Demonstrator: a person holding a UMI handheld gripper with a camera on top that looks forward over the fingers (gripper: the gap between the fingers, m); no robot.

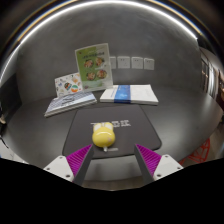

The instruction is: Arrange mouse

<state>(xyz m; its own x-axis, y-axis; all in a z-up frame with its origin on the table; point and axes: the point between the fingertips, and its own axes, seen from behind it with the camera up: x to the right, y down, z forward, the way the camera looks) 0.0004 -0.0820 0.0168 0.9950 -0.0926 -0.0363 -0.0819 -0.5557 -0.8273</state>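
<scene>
Jaws stand wide open, the gripper [110, 168] holding nothing, with a purple pad on the inner face of each finger [78, 160] and a broad gap between them. Just ahead of that gap sits the mouse [104, 134], a small yellow rounded thing resting on a dark mat [135, 125] that lies on the bench [185, 120]. It sits at the near part of the mat, roughly centred between the fingers but beyond their tips, touching neither.

Beyond the mat lie a white book with a blue band [130, 95] and a flat leaflet [68, 104], and an illustrated card [92, 66] stands upright behind them, well apart from the mouse.

By the look of it, this is the approach step: the mouse is not yet grasped and lies untouched on the mat. The next move would call for pushing the gripper forward and a little lower so the mouse comes between the pads, then closing evenly on its sides; its rounded, smooth shell could slip out if the fingers bite too high or off-centre.

As for pose, the gripper is held low and tilted slightly down toward the bench, pointing straight along the mat, squared to the mouse. The person's hand is not in view.
</scene>
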